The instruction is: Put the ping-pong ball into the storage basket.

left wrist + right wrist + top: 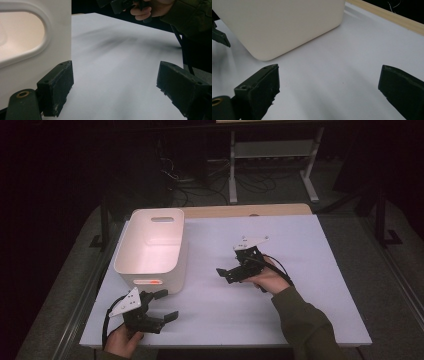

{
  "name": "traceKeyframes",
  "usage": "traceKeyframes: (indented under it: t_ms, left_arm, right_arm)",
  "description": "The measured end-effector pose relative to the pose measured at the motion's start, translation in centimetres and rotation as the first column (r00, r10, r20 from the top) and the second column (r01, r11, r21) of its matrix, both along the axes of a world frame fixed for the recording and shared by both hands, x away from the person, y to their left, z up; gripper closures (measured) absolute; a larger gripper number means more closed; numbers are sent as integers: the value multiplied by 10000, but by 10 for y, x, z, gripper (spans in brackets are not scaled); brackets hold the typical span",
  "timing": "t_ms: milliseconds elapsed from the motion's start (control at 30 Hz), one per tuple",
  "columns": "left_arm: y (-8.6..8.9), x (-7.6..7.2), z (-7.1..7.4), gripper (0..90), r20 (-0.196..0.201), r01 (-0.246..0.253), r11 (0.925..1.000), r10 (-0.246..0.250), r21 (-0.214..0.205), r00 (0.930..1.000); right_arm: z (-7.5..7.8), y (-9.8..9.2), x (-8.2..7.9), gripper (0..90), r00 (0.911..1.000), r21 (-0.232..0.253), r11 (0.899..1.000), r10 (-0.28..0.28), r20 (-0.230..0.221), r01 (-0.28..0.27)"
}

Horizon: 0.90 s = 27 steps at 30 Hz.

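left gripper (162, 305): fingers wide, holding nothing, just beside the near end wall of the white bin (131, 251) | right gripper (226, 271): fingers wide, empty, off the bin's right side over the worktop (300, 270) | bin: upright, long axis running away, looks empty | left hand nearer

Bin (150, 247) on table (300, 250) left, left gripper (167, 305) just before it, right gripper (226, 272) probably nearby right
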<state>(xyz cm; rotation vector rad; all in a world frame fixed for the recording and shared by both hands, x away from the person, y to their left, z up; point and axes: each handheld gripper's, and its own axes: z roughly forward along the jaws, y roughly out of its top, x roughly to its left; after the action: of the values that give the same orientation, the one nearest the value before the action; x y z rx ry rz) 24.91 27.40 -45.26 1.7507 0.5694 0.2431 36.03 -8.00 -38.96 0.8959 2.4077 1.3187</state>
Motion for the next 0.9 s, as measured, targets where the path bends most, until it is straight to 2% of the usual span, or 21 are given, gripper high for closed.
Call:
traceKeyframes:
  t_ms: [533,900]
  left_arm:
    - [0,0,0,139,41,2,10000,-2,25,10000]
    - [-1,0,0,139,41,5,10000,-6,28,10000]
  right_arm:
    - [-12,-38,-19,36,9977,96,9977,-674,32,674]
    - [-18,-55,-30,28,9948,174,9947,-1017,39,1016]
